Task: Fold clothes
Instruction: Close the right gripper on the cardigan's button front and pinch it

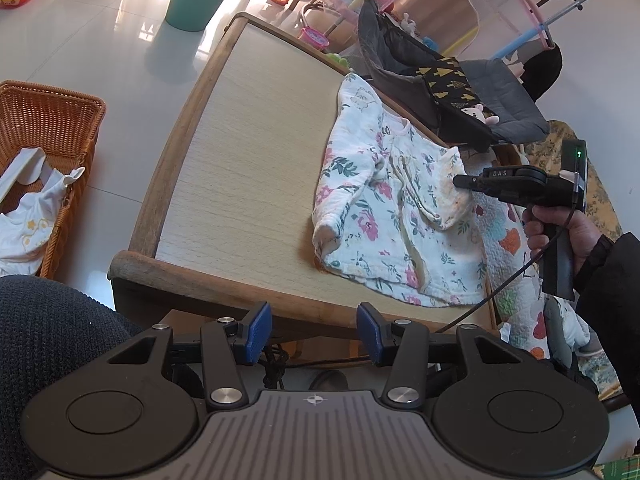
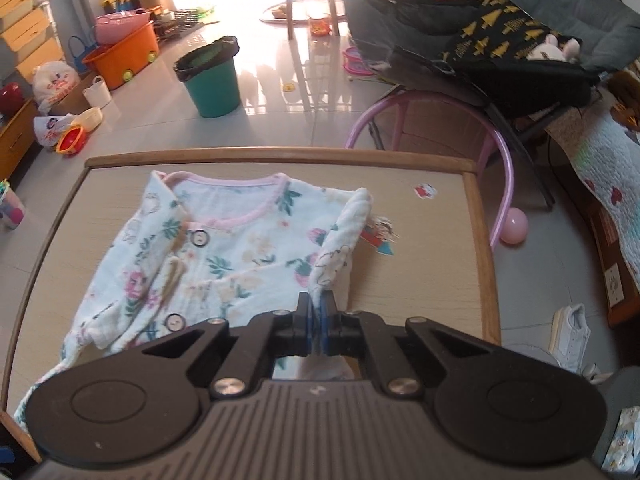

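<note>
Right now the right gripper (image 2: 316, 312) is clenched on the cuff of the floral baby top's (image 2: 224, 248) sleeve (image 2: 340, 240), which runs straight ahead of its fingers toward the pink collar. Beyond it, the top lies buttons-up on the wooden table (image 2: 440, 240), spreading leftward from that grip. Further left, the left gripper (image 1: 314, 330) hangs released off the table's near edge, well apart from the cloth.
</note>
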The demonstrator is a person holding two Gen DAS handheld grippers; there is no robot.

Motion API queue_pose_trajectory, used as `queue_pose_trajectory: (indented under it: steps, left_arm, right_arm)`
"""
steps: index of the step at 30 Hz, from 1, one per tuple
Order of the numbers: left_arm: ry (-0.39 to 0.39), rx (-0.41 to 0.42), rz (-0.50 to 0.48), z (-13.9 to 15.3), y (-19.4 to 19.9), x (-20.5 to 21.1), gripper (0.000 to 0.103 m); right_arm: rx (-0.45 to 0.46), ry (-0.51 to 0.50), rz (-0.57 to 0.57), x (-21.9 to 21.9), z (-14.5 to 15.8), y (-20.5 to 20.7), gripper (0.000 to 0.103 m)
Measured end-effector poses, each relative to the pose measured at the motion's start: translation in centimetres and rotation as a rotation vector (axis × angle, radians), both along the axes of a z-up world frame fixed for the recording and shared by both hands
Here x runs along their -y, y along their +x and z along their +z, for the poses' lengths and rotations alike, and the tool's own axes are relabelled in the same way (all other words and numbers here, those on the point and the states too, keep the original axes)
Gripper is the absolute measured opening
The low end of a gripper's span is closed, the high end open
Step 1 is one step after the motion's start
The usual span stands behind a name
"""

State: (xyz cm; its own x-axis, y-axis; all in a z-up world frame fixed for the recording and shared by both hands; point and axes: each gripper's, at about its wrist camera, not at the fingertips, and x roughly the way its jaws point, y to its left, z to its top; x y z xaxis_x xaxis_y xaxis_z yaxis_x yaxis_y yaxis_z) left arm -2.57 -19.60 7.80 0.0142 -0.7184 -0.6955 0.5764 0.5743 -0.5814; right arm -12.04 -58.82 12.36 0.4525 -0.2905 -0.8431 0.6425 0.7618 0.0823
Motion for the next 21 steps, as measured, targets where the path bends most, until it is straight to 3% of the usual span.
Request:
queue_pose_trajectory:
  steps: [10, 21]
  left_arm:
    - [-0.012, -0.005, 0.004, 0.0, 0.1, -0.4, 0.05]
    - [-0.015, -0.007, 0.005, 0.0, 0.1, -0.6, 0.05]
  right_arm:
    - [-0.026, -0.026, 0.136, -3.1, -0.1, 2.9, 0.005]
    - [-0.087, -0.023, 0.174, -4.9, -2.5, 4.8, 0.005]
